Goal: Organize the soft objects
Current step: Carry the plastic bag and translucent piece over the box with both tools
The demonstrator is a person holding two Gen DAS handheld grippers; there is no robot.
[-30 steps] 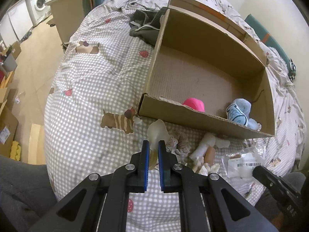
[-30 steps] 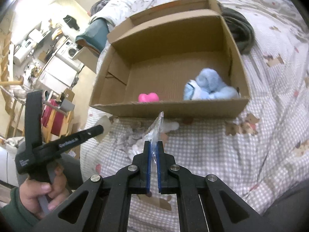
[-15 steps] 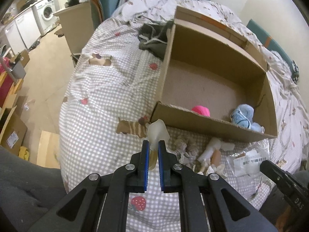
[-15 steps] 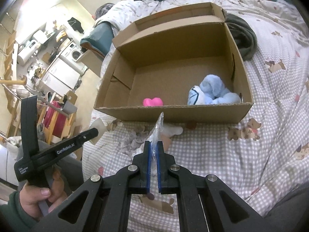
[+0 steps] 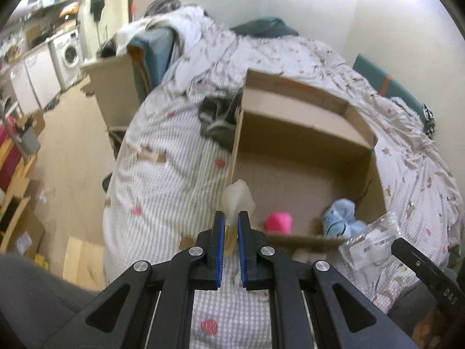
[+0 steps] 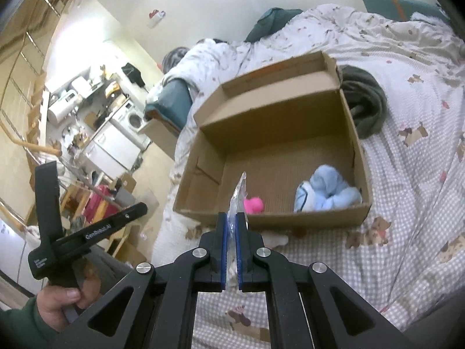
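An open cardboard box [image 5: 302, 133] [image 6: 357, 157] lies on the checked bedspread. Inside it are a pink soft toy [image 5: 279, 223] [image 6: 253, 204] and a light blue plush [image 5: 343, 218] [image 6: 328, 190]. My left gripper [image 5: 231, 218] is shut on a pale cream soft piece [image 5: 238, 196], held just before the box's near wall. My right gripper [image 6: 231, 218] is shut on a clear plastic bag [image 6: 239, 195], which also shows at the right of the left wrist view [image 5: 369, 241]. Both are lifted above the bed.
A dark grey garment [image 5: 218, 122] [image 6: 366, 101] lies beside the box. The bed's edge drops to the floor on the left, with a washing machine [image 5: 69, 52] and cluttered shelves beyond. A wall stands behind the bed.
Both grippers rose and tilted up, still shut on their loads. The small toys on the bedspread before the box have dropped out of sight, and more of the room shows.
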